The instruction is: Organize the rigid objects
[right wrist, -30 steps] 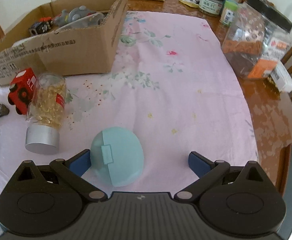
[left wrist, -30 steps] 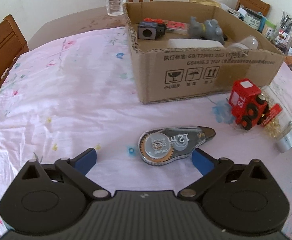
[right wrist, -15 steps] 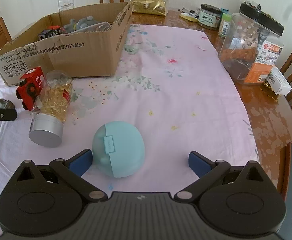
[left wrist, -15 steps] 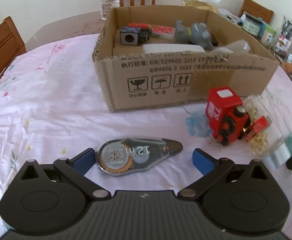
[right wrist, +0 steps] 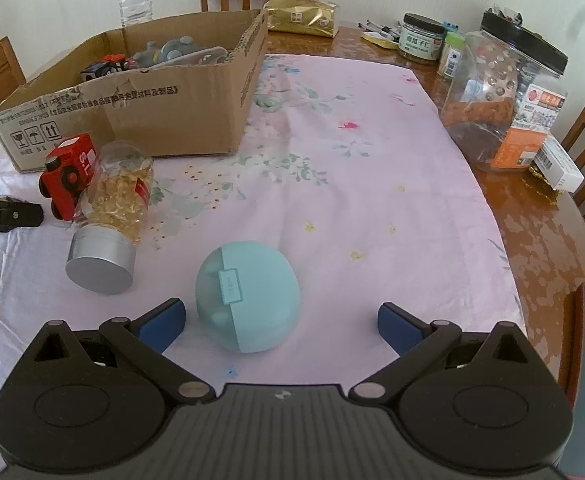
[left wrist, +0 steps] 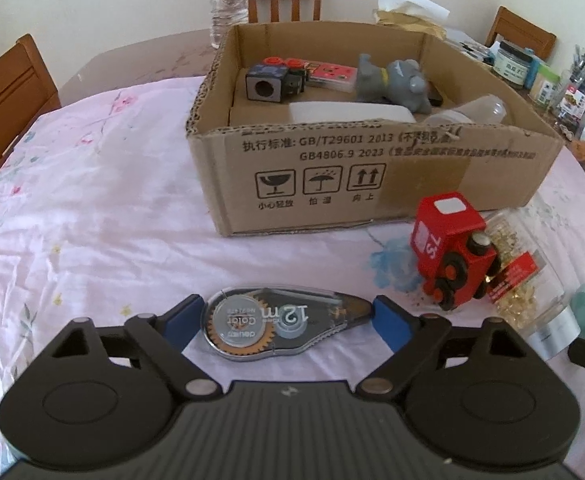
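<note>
The left gripper [left wrist: 286, 320] is pointing steeply down at the table, and its blue-padded jaws are closing around a clear plastic correction-tape dispenser [left wrist: 280, 322]. The dispenser is lying flat on the pink floral tablecloth [left wrist: 92, 208] in front of the open brown cardboard box [left wrist: 364, 176]. The pads are sitting at or just beside its two ends; whether they are pressing on it cannot be told.

The right gripper [right wrist: 280, 318] is also pointing steeply down, with its jaws spread wide. A pale blue rounded plastic case [right wrist: 248, 294] is lying between them, nearer the left pad, and neither pad is touching it.

The cardboard box is holding a black cube-shaped toy [left wrist: 266, 86], a flat red card-like item [left wrist: 330, 76], a grey soft toy animal [left wrist: 392, 84], a white rectangular block [left wrist: 348, 114] and a clear plastic bottle [left wrist: 468, 112]. In front of the box's right end, a red wooden toy train [left wrist: 452, 248] is standing against a clear jar of golden pieces with a silver lid [right wrist: 110, 220], which is lying on its side.

The dispenser is showing "12m", reversed. The box front is reading "GB/T29601 2013" and "GB4806.9 2023", with Chinese text and three handling symbols. The train is bearing white numerals that cannot be read reliably.
</note>
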`<action>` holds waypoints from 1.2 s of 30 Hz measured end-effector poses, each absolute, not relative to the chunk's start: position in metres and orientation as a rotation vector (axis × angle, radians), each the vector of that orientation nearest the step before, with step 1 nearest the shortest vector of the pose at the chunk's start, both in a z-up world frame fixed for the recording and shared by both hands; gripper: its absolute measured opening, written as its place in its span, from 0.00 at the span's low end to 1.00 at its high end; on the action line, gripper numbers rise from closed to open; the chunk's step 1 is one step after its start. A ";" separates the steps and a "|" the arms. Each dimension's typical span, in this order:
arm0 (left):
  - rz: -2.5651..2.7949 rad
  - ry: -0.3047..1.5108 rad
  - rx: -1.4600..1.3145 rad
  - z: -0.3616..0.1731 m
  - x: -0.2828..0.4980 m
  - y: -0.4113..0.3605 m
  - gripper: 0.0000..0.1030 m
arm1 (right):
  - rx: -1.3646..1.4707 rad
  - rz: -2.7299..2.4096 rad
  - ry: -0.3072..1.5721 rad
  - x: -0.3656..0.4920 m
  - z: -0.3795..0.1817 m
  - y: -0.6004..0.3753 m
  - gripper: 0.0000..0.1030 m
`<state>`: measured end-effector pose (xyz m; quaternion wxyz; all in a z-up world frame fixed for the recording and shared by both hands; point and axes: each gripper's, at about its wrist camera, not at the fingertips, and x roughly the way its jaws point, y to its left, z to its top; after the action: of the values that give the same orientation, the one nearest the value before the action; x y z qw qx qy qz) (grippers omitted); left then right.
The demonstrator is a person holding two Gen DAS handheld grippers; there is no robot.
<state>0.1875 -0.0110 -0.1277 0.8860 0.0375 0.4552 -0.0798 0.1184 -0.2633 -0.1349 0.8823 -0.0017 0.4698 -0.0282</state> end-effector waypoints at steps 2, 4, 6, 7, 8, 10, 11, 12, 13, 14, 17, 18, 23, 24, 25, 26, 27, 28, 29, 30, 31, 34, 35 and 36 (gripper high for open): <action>-0.191 0.936 0.091 -0.128 0.188 -0.010 0.87 | -0.013 -0.040 0.987 0.120 -0.134 -0.261 1.00; -0.208 0.933 0.099 -0.129 0.190 -0.008 0.87 | -0.025 -0.018 0.989 0.120 -0.134 -0.259 1.00; -0.216 0.937 0.103 -0.128 0.191 -0.008 0.87 | -0.035 -0.001 0.985 0.121 -0.135 -0.257 1.00; -0.217 0.936 0.105 -0.128 0.192 -0.008 0.87 | -0.042 0.003 0.982 0.120 -0.134 -0.256 1.00; -0.217 0.935 0.105 -0.128 0.192 -0.008 0.87 | -0.050 0.010 0.977 0.120 -0.134 -0.254 1.00; -0.216 0.934 0.104 -0.128 0.191 -0.008 0.87 | -0.058 0.035 0.968 0.119 -0.132 -0.251 0.93; -0.217 0.934 0.104 -0.129 0.193 -0.008 0.87 | -0.060 0.050 0.965 0.119 -0.131 -0.250 0.89; -0.218 0.933 0.105 -0.129 0.192 -0.008 0.87 | -0.065 0.059 0.962 0.119 -0.130 -0.249 0.88; -0.220 0.932 0.106 -0.129 0.192 -0.008 0.87 | -0.069 0.066 0.960 0.119 -0.130 -0.248 0.84; -0.223 0.933 0.107 -0.129 0.192 -0.007 0.87 | -0.070 0.074 0.959 0.119 -0.129 -0.248 0.81; -0.220 0.940 0.105 -0.128 0.191 -0.007 0.87 | -0.077 0.088 0.954 0.119 -0.126 -0.250 0.68; -0.215 0.943 0.103 -0.128 0.191 -0.007 0.87 | -0.079 0.090 0.954 0.120 -0.125 -0.251 0.66; -0.188 0.941 0.093 -0.128 0.189 -0.008 0.87 | -0.093 0.103 0.951 0.123 -0.124 -0.255 0.59; -0.186 0.941 0.092 -0.128 0.189 -0.009 0.87 | -0.095 0.107 0.952 0.124 -0.124 -0.256 0.59; -0.185 0.943 0.091 -0.128 0.190 -0.009 0.87 | -0.095 0.109 0.953 0.124 -0.124 -0.256 0.58; -0.184 0.946 0.092 -0.128 0.190 -0.009 0.87 | -0.097 0.113 0.953 0.125 -0.124 -0.256 0.56; -0.186 0.949 0.093 -0.127 0.190 -0.009 0.87 | -0.100 0.113 0.956 0.126 -0.124 -0.255 0.56; -0.187 0.951 0.094 -0.127 0.191 -0.009 0.87 | -0.104 0.114 0.958 0.126 -0.124 -0.255 0.56; -0.191 0.955 0.096 -0.127 0.191 -0.009 0.87 | -0.106 0.114 0.960 0.126 -0.124 -0.254 0.56; -0.196 0.959 0.099 -0.127 0.192 -0.009 0.87 | -0.107 0.115 0.962 0.127 -0.123 -0.254 0.56; -0.203 0.965 0.103 -0.127 0.193 -0.009 0.87 | -0.108 0.117 0.966 0.126 -0.123 -0.255 0.56; -0.227 0.974 0.126 -0.125 0.194 -0.010 0.87 | -0.115 0.123 0.971 0.128 -0.121 -0.255 0.56; -0.234 0.973 0.139 -0.124 0.193 -0.010 0.87 | -0.120 0.124 0.971 0.128 -0.119 -0.255 0.56; -0.241 0.970 0.148 -0.123 0.193 -0.011 0.87 | -0.126 0.126 0.970 0.128 -0.118 -0.255 0.55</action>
<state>0.1927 -0.0107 -0.1227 0.8750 0.0711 0.4646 -0.1156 0.1280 -0.2550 -0.1177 0.8808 -0.0605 0.4656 0.0606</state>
